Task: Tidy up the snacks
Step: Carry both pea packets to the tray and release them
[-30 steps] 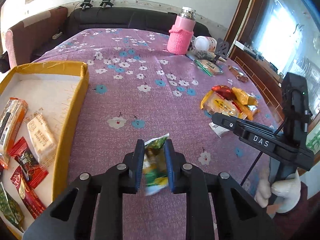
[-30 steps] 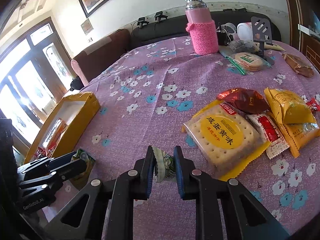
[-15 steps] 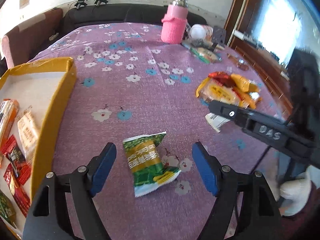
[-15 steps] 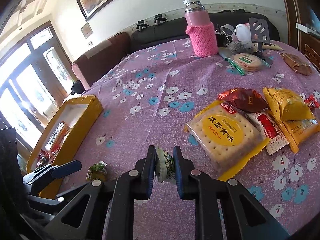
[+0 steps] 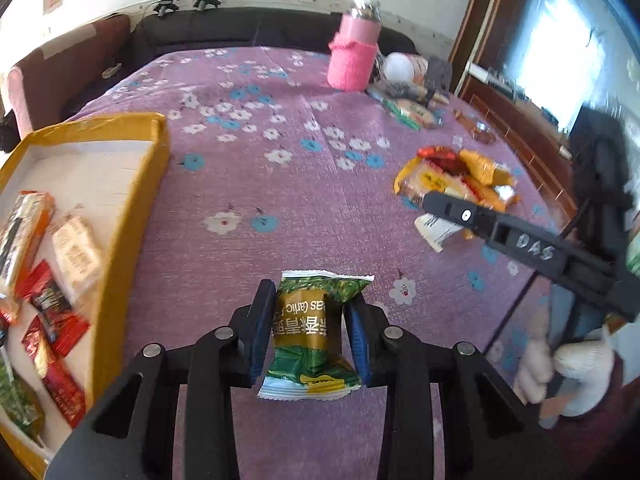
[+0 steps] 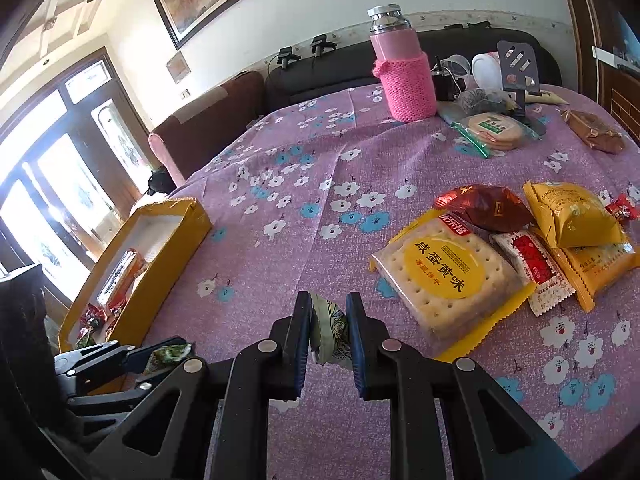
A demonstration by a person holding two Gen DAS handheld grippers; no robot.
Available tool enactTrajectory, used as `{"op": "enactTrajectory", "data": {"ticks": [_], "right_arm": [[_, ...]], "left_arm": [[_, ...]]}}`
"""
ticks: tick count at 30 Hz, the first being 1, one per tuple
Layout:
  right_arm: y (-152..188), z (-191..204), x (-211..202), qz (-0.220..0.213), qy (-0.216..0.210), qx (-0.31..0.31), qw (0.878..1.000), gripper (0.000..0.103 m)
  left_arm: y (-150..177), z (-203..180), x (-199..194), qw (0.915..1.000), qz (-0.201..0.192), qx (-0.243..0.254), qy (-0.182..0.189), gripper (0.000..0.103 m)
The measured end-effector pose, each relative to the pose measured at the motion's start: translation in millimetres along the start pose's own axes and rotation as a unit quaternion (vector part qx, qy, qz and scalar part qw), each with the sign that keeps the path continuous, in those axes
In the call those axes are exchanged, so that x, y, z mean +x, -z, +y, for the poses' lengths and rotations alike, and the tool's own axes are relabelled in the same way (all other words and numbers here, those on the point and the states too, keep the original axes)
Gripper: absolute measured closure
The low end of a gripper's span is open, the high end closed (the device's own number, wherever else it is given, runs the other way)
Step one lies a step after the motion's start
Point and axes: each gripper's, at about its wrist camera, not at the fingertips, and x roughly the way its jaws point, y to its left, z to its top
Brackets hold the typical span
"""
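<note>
Left gripper (image 5: 308,328): jaws have just been closing and now pinch a green-and-gold foil snack packet (image 5: 310,334) across its middle, above the near edge of the purple floral tablecloth (image 5: 256,184); right gripper (image 6: 328,334): clamped narrow on a small pale green-printed wrapped snack (image 6: 330,334), also near that edge. Just left of the green packet, at the near-left edge, the open yellow cardboard box (image 5: 132,208) holds red, orange and cream wrapped snacks. Farther right lies a pile of snacks topped by a square cracker pack with yellow label (image 6: 444,268); a pink knit-sleeved flask (image 6: 402,76) stands at the far edge.
</note>
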Motion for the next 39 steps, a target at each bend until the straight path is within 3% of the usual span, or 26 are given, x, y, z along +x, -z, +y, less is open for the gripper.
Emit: {"op": "enactTrajectory", "data": {"ticks": [4, 9, 13, 20, 27, 32, 37, 39], "right_arm": [[0.8, 3.8, -2.0, -0.008, -0.002, -0.003, 1.0, 0.085], [1.2, 18.4, -7.0, -0.01, -0.006, -0.007, 1.0, 0.085], [-1.7, 42.8, -13.5, 0.002, -0.046, 0.0, 0.999, 0.086], [-23.5, 131.6, -9.8, 0.024, -0.098, -0.056, 0.993, 0.086], [-20.9, 215.9, 38.4, 0.07, -0.115, -0.11, 0.985, 0.086], [-15.8, 247.5, 83.8, 0.106, -0.109, -0.122, 0.981, 0.086], [-13.5, 263.5, 119.2, 0.13, -0.107, -0.124, 0.978, 0.086], [-13.9, 269.4, 130.9, 0.137, -0.115, -0.129, 0.975, 0.082]], "left_arm": [[-0.7, 28.3, -47.4, 0.9986, -0.041, -0.033, 0.01, 0.071], [2.3, 76.2, -105.6, 0.9938, -0.089, -0.066, -0.012, 0.071], [2.3, 120.4, -125.6, 0.9893, -0.102, -0.102, -0.024, 0.071], [3.9, 173.7, -120.6, 0.9848, -0.09, -0.144, -0.035, 0.071], [11.1, 199.6, -98.8, 0.9842, -0.062, -0.162, -0.035, 0.071], [20.3, 207.5, -81.5, 0.9848, -0.032, -0.163, -0.051, 0.071], [25.1, 212.2, -82.8, 0.9838, -0.03, -0.168, -0.055, 0.068], [25.8, 212.4, -86.5, 0.9839, -0.035, -0.167, -0.055, 0.058]]}}
